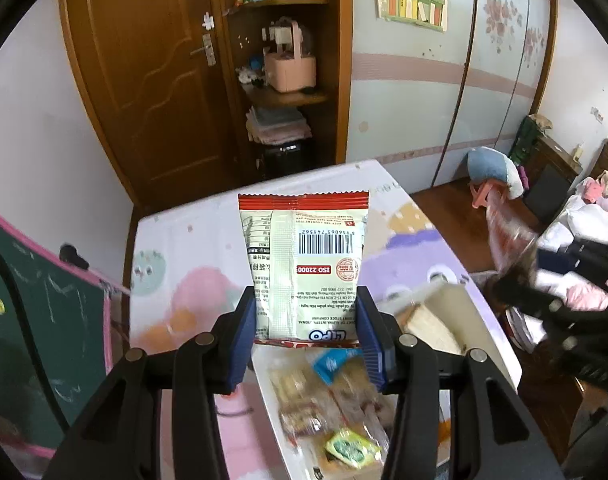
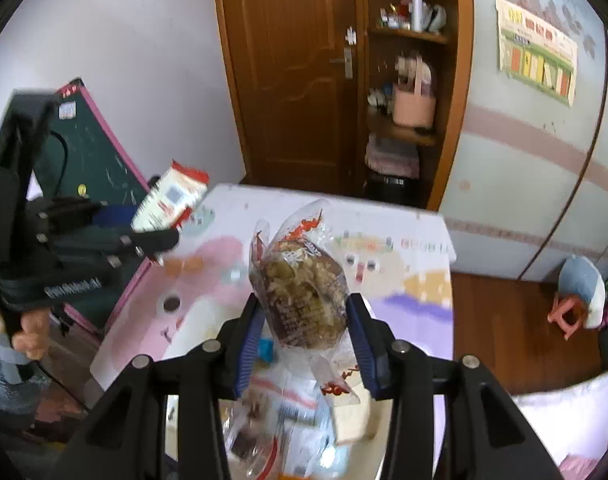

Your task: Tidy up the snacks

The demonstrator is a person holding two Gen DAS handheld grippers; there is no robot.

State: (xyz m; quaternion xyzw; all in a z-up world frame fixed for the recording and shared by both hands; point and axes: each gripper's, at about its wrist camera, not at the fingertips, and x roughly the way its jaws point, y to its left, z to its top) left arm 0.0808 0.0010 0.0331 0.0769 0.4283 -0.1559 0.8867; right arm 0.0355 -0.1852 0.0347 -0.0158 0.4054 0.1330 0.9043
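My left gripper (image 1: 306,320) is shut on a white and red LIPO snack packet (image 1: 304,264), held upright above the table with its barcode side facing me. It also shows in the right wrist view (image 2: 170,200) at the left. My right gripper (image 2: 304,328) is shut on a clear packet of brown crispy snack (image 2: 304,292) with red print, held above a white tray (image 1: 276,408). The tray holds several small wrapped snacks (image 1: 324,392). In the left wrist view the right gripper (image 1: 516,288) is blurred at the right.
The table (image 1: 184,280) has a pastel cartoon cloth. A green chalkboard (image 1: 44,320) leans at its left. A brown door (image 1: 152,80) and shelves (image 1: 284,92) stand behind. A pink stool (image 2: 564,312) and wood floor lie to the right.
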